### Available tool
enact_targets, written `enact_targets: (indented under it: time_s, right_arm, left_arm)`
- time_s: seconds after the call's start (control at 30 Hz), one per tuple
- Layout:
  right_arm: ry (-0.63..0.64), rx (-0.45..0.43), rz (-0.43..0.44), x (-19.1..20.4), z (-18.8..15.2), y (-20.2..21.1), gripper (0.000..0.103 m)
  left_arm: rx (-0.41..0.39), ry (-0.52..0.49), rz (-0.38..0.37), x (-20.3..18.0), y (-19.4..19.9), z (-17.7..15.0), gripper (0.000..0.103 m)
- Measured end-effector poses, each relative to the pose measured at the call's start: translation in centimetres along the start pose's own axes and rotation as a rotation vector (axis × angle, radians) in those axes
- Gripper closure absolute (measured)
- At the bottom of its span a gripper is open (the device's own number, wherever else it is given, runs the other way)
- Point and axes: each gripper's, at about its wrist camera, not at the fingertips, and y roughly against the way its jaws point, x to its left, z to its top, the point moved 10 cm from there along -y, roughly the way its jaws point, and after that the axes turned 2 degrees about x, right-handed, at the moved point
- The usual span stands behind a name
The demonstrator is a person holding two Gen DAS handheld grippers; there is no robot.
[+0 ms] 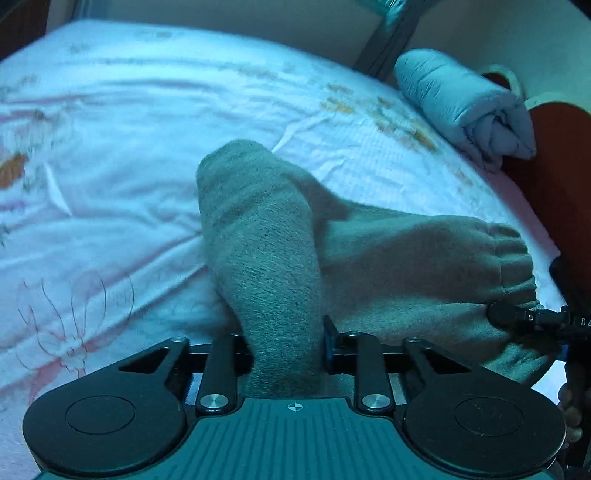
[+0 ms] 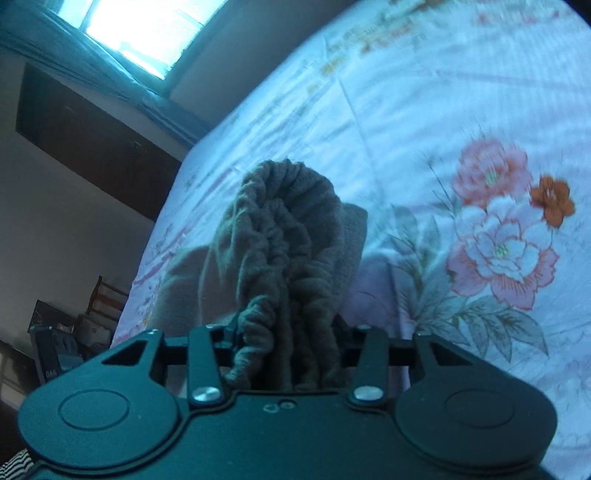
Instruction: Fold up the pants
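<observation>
Closest to me, my left tool (image 1: pixel 288 354) is pinching a thick fold of the grey pants (image 1: pixel 266 236), the fuzzy cloth bunched tight between its jaws and rising in a hump just ahead of them. My right tool (image 2: pixel 286 354) is clamped on the gathered elastic waistband (image 2: pixel 284 229) of the same pants, the ruffled band standing up in a bundle in front of its jaws. From the left wrist view I can see the tip of that right tool (image 1: pixel 517 317) biting the waistband at the right edge, so the two tools hold the garment near each other with a short stretch of cloth between them. The pants lie partly lifted off the bed (image 1: pixel 129 147), which is covered by a pale sheet printed with pink and orange flowers (image 2: pixel 502 236). Farther back on the bed's right side rests a rolled light blue blanket (image 1: pixel 465 107), just beside something dark red that I cannot make out, as the picture is blurred there. Beyond the bed, the right wrist view shows a dark cabinet (image 2: pixel 96 147) on the wall, a bright window (image 2: pixel 147 33) above it, and some cluttered shelves (image 2: pixel 74 321) low in the corner.
</observation>
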Motion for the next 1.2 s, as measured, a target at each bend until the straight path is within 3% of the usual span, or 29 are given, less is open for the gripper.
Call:
enact_targets:
  time_s: [0.2,0.37,0.53,0.73,0.83,0.87,0.93,0.97,1.0,1.2]
  right_arm:
    - [0.050,-0.049,0.029,3.5,2.5,0.8,0.069]
    - [0.051,-0.080,0.068,6.0,7.4,-0.8,0.069]
    - [0.031,-0.058,0.089,7.0,12.5,-6.6,0.069]
    - [-0.020,0.015,0.025,4.4,14.3,-14.5,0.069]
    - [-0.057,0.026,-0.011,2.3,14.8,-16.4,0.065]
    - [-0.067,0.030,-0.027,2.0,14.6,-16.7,0.063]
    - [-0.068,0.029,-0.060,1.5,14.3,-17.0,0.045]
    - [-0.051,0.025,-0.087,1.4,13.9,-16.9,0.045]
    - [-0.040,0.026,-0.101,1.5,13.8,-16.8,0.044]
    - [-0.011,-0.020,-0.182,2.6,13.9,-14.8,0.041]
  left_arm:
    - [-0.087,0.022,-0.034,0.1,3.0,4.2,0.078]
    - [-0.145,-0.012,-0.012,1.5,2.9,10.9,0.078]
    - [-0.139,-0.014,0.070,5.7,-0.6,15.9,0.078]
    - [-0.085,-0.012,0.144,9.9,-7.0,16.3,0.076]
    - [-0.081,-0.017,0.165,10.2,-9.0,16.0,0.063]
    - [-0.088,-0.038,0.182,10.2,-9.2,15.7,0.054]
    - [-0.103,-0.055,0.225,10.6,-9.2,15.3,0.032]
    - [-0.104,-0.045,0.252,10.9,-9.2,15.2,0.015]
    - [-0.103,-0.031,0.279,11.2,-9.1,15.1,0.006]
    - [-0.092,-0.049,0.375,11.3,-6.8,15.5,0.002]
